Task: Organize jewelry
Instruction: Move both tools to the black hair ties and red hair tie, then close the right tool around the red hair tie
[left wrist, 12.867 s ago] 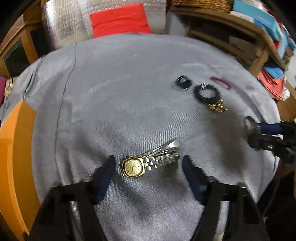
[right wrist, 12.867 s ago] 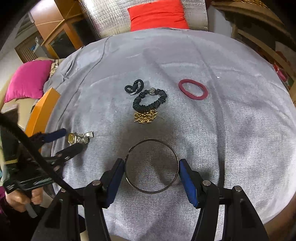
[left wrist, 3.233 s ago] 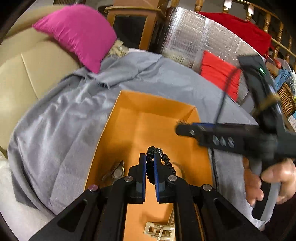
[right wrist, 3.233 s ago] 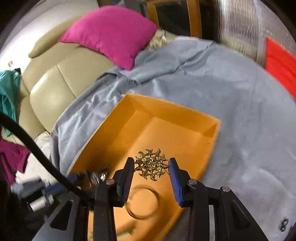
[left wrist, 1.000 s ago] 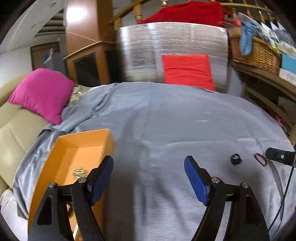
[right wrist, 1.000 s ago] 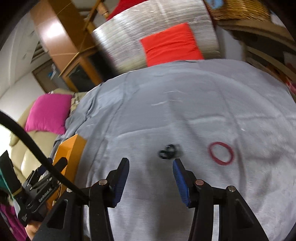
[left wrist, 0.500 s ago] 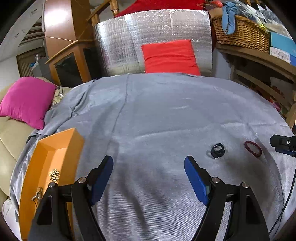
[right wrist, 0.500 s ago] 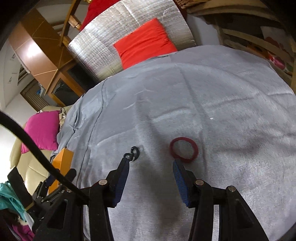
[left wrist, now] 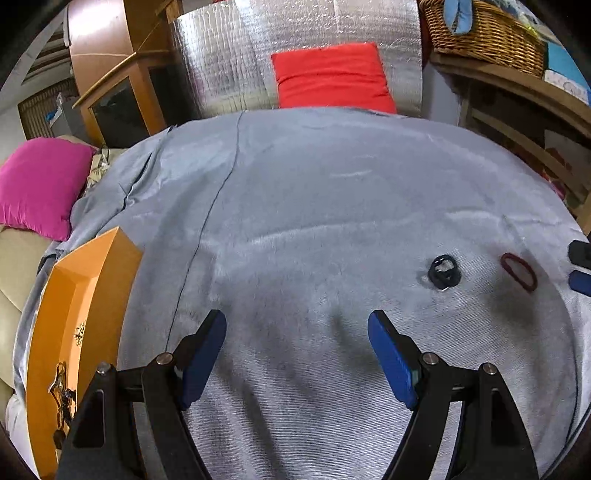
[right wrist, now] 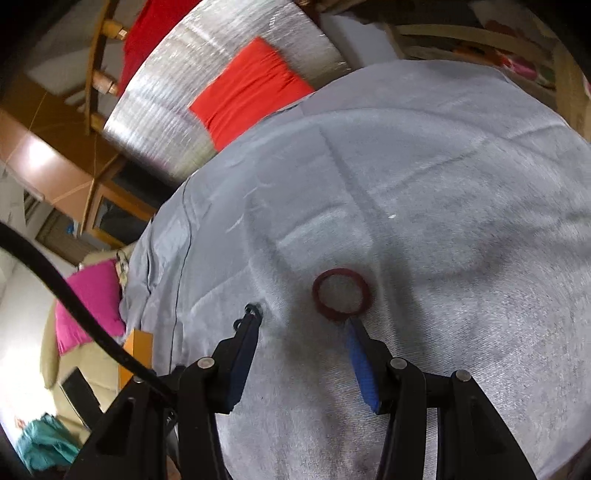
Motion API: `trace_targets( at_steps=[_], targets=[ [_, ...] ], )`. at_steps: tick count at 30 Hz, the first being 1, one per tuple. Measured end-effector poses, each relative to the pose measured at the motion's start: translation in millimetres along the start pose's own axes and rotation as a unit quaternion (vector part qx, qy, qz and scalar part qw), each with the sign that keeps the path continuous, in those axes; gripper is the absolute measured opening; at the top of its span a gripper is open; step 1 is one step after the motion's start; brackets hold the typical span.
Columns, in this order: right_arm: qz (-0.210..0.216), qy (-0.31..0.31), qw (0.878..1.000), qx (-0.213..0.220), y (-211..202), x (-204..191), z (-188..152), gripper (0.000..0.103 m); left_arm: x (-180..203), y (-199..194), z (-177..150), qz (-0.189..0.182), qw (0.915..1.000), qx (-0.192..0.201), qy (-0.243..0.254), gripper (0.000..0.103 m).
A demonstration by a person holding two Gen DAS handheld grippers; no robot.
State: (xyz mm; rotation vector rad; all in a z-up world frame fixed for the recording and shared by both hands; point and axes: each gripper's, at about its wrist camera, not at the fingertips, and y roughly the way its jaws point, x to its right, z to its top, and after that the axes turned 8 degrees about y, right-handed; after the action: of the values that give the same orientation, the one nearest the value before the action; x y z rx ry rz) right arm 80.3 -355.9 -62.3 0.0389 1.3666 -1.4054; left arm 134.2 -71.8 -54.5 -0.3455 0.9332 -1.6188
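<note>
A: Status, left to right?

B: Far left: orange tray [left wrist: 79, 280] on the grey cloth [left wrist: 314, 206]. Inside it, a gold ornament [left wrist: 79, 333] mid-tray and more gold and dark pieces [left wrist: 61, 391] toward the near end; too small to tell what they are.

A: Left tool?

B: Left gripper [left wrist: 297, 354] is released, blue pads spread wide, nothing between them. It hovers over bare cloth, just right of the tray.

A: What's on the cloth?

B: Two items, both right of the left gripper. Black ring-shaped piece [left wrist: 444, 272], looks like two small loops joined. Right of it, a dark red band [left wrist: 518, 270], lying flat. The two are near each other but apart.

A: Right tool?

B: Right gripper [right wrist: 303, 328] has its fingers apart and holds nothing. In its own view the red band [right wrist: 341, 293] sits just ahead of the tips, nearest the right fingertip [right wrist: 356, 330], which comes up to its near edge; can't tell if it touches. The black piece [right wrist: 250, 314] is at the left fingertip, partly hidden by it. From the left wrist view only the right gripper's tips [left wrist: 580, 267] show at the frame edge, beside the red band.

A: Background?

B: Pink cushion [left wrist: 38, 184] far left, red cushion [left wrist: 332, 77] behind the cloth, wicker basket [left wrist: 484, 33] upper right.
</note>
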Motion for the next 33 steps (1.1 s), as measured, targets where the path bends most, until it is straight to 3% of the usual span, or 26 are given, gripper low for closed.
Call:
trace_targets(
  at_steps=[14,25,33],
  targets=[
    [-0.003,0.045,0.999,-0.007,9,14,9,0.052,11,3,0,-0.003,0.9997,0.006,0.022,0.080],
    [-0.018,0.057,0.997,-0.046,41,17,16,0.052,23,16,13,-0.008,0.9994,0.017,0.030,0.080],
    [-0.042,0.050,0.997,-0.035,48,18,24,0.052,47,28,29,-0.038,0.9965,0.040,0.062,0.080]
  ],
)
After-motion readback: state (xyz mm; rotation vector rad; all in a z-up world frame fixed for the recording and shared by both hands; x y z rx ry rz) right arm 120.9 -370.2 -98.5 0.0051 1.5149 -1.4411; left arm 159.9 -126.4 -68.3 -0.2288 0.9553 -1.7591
